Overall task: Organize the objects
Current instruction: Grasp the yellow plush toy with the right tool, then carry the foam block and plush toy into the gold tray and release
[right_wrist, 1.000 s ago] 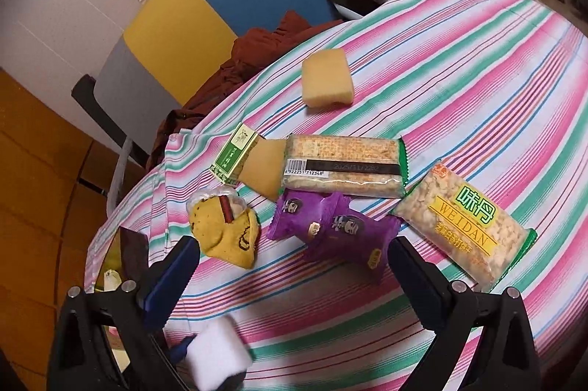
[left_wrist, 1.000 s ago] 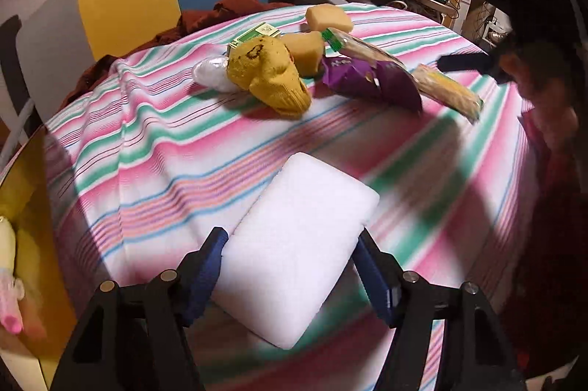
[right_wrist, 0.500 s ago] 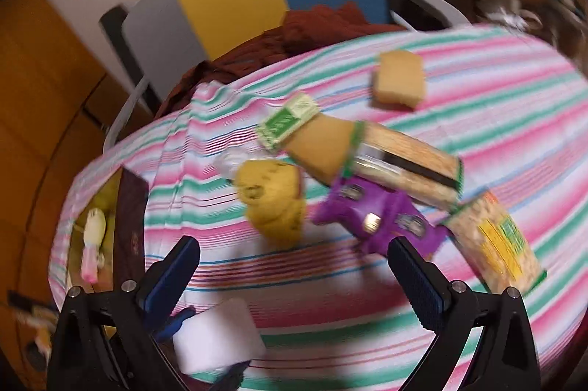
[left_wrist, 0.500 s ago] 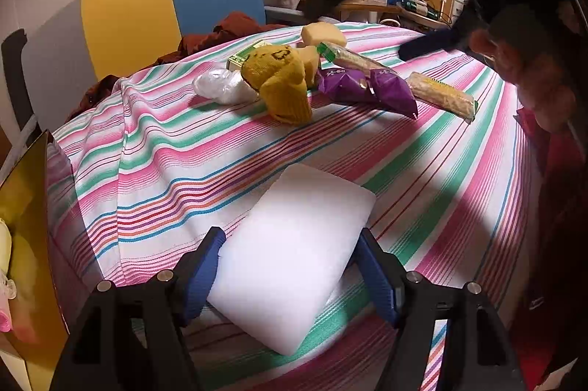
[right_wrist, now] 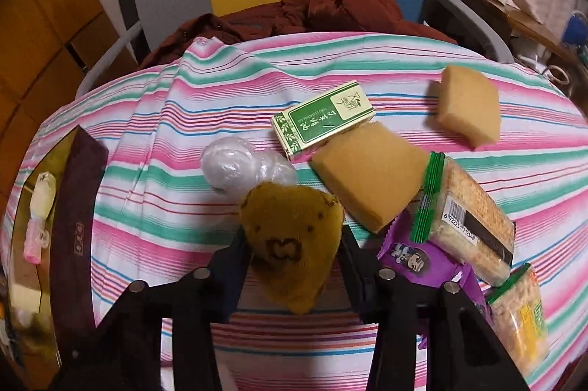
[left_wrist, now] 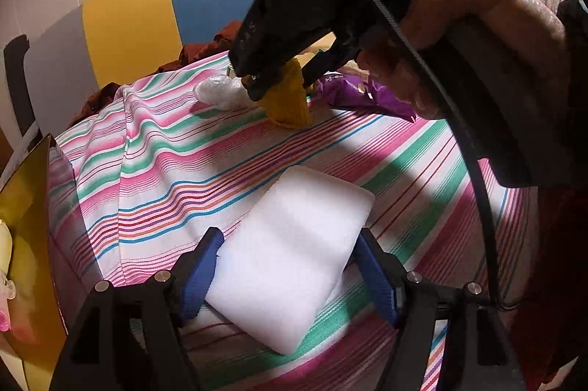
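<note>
Between right claw (right_wrist: 292, 244) fingers, yellow sock (right_wrist: 292, 244) points toe-down.

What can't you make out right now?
- Left wrist view: the right gripper and the hand hide most snacks behind the yellow knit toy.
- Right wrist view: the gold box is cut by the left edge.
- Right wrist view: white block out of view.

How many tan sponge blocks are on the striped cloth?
2: one tan sponge lies beside the green box; the other sponge sits apart, farther right. More may be hidden.
</note>
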`<state>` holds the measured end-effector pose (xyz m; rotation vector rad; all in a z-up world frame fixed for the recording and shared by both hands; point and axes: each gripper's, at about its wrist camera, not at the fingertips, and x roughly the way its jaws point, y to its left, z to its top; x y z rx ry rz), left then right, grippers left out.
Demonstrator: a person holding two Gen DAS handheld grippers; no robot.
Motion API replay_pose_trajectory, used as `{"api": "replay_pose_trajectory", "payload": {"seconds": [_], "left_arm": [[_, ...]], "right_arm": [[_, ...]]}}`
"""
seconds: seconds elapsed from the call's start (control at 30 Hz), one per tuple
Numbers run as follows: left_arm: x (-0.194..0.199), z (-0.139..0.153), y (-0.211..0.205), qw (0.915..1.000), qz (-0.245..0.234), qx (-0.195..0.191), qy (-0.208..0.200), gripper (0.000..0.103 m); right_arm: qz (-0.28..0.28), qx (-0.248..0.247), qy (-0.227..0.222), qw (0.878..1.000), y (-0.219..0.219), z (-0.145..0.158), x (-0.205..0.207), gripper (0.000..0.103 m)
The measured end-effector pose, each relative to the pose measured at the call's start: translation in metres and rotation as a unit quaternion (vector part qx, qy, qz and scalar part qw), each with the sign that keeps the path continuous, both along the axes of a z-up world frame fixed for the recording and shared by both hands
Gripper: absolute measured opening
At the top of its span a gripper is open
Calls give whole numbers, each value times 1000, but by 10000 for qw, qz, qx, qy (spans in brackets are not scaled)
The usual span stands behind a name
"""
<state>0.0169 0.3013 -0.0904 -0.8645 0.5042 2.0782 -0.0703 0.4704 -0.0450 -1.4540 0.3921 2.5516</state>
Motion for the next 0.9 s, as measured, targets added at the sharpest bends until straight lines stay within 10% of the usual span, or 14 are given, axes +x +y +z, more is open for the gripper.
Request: {"api": "replay_pose_trajectory", "payload": {"seconds": [0.4,0.63,0.9], "left_arm": [[4,8,-4,9999,1,125,28,67],[21,59,-22,9976,-86,688,83,67],[1,102,-85,9918,876,905,238,68]], "right_arm": [[41,-418,945,9946,7,45,24,42],[88,-525,1209,9912,11,54,32,42],[458,-585,1266,9892,-5,55,34,42]]}}
